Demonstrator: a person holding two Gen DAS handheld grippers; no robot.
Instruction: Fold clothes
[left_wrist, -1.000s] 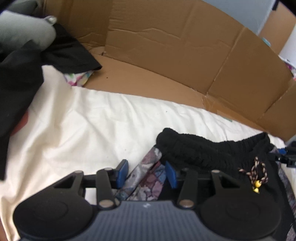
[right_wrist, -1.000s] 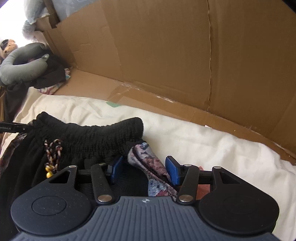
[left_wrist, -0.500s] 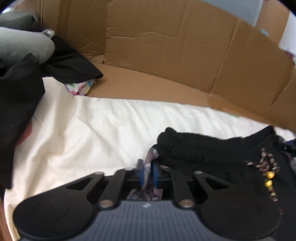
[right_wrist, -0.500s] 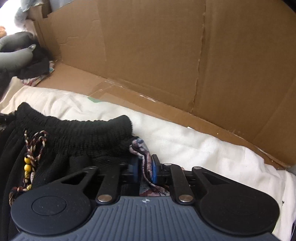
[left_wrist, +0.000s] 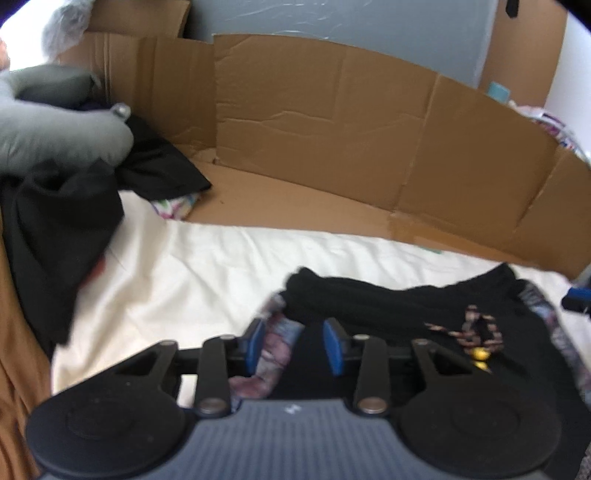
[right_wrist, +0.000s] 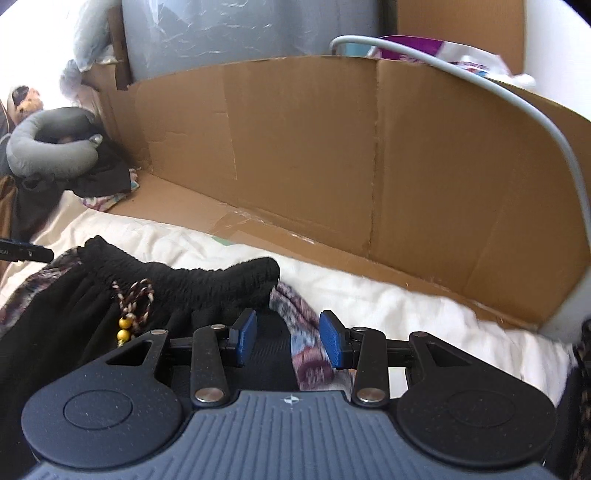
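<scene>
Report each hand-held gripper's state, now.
Left hand-held gripper: open, patterned fabric between its pads, not clamped.
Right hand-held gripper: open, likewise.

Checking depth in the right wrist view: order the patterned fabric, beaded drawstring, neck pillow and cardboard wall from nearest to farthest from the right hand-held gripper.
1. Patterned fabric, between the fingers.
2. Beaded drawstring, left, on the black waistband.
3. Cardboard wall, ahead.
4. Neck pillow, far left corner.
</scene>
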